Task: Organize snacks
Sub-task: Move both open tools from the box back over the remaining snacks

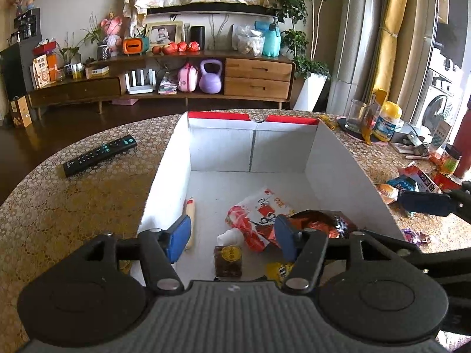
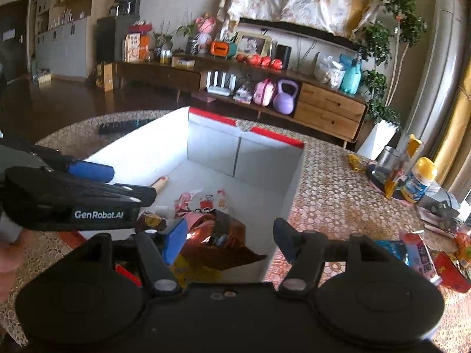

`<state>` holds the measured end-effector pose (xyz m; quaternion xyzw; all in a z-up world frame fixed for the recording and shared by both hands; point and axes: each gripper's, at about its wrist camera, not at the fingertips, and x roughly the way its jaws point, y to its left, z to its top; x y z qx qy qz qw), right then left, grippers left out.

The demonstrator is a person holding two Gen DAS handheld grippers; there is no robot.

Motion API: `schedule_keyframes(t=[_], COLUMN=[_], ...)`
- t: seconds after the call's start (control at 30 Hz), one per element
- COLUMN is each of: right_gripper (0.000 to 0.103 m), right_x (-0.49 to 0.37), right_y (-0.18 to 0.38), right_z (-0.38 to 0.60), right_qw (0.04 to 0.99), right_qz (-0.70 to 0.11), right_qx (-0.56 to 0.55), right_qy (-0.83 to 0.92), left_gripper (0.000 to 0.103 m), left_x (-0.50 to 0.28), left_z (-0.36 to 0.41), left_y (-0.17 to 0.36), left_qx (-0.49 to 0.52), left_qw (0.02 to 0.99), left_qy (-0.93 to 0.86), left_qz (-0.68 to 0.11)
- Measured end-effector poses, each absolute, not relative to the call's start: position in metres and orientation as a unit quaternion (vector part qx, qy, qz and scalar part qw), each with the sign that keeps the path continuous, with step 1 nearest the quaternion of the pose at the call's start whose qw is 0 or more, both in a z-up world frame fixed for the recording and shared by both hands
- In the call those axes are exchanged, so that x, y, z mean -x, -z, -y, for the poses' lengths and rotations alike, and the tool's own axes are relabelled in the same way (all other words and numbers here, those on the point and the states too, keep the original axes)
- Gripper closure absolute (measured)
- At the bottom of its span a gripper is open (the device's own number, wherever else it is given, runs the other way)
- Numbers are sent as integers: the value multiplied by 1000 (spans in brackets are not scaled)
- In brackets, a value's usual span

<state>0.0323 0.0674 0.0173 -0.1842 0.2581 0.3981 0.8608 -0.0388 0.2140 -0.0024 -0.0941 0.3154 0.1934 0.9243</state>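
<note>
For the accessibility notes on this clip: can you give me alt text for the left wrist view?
The left gripper hangs open and empty over a white cardboard box that holds a few snacks, among them a red and white pouch. The box sits on a patterned table beside a black remote.

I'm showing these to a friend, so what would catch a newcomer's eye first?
The big white box with a red rim fills the middle of the table, with a red and white snack bag and a shiny dark bag on its floor. Both tongs hang open above it. A black remote lies left.
</note>
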Motion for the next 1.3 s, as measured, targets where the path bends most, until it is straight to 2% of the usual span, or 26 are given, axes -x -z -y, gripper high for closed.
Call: schedule_keyframes(t=[0.1,0.67,0.8,0.93,1.3], right_gripper=[37,36,32,32,30], right_x=[-31,-44,-46,-53,-78], right_y=[-21,-21,-16,-11,9], right_z=[-53,29,50,72,130], right_qw=[866,900,908,916,930], right_qz=[-256,-269,-271,-276,-295], right_qx=[170,87,71,55,25], right_qy=[-393,-332,-310,-285,-216], left_gripper=[23,18,17,14,13], left_x=[39,30,23,13,-22], left_z=[-208,-156,-137,-117,-62], left_y=[-2,-27,-31,-31,-24], left_qx=[93,84,77,72,42], left_qw=[926,945,950,956,956], left_qy=[-193,-138,-114,-83,-24], left_qz=[-310,-286,-279,-271,-288])
